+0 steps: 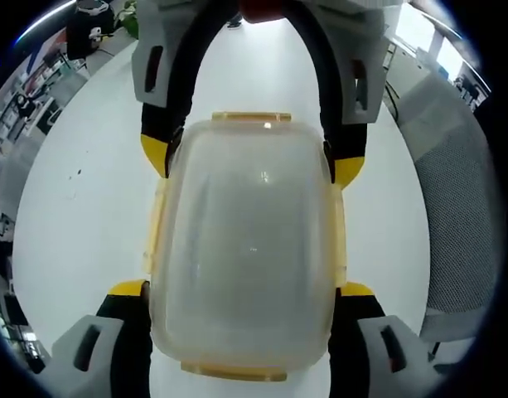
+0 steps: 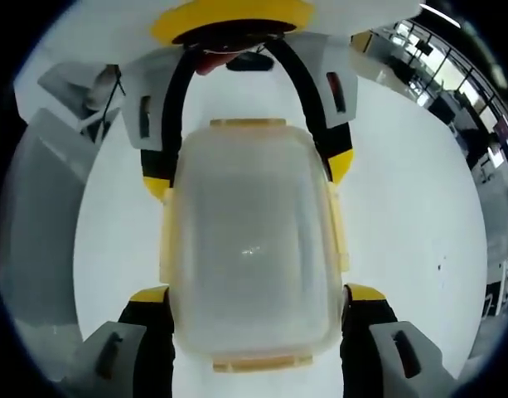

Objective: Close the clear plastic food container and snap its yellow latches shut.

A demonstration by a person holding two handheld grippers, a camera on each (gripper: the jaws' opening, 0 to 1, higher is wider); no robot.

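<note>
Both grippers face each other, the left gripper (image 1: 245, 290) and right gripper (image 2: 258, 292) spread wide, yellow-tipped jaws flanking opposite ends.

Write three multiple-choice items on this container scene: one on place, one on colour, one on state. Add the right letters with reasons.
1. Where is the clear container in the left gripper view?
A. Between the two grippers, on the white table
B. On the mesh chair
C. On the floor

2. What colour are the container's latches?
A. Blue
B. Yellow
C. Red

3. How does the lid sit?
A. Off, beside the box
B. Standing upright
C. On top of the box

Answers: 1 A, the left gripper and right gripper flank it from opposite ends on the table; 2 B, the strips along its edges are yellow; 3 C, the lid covers the whole box.
</note>
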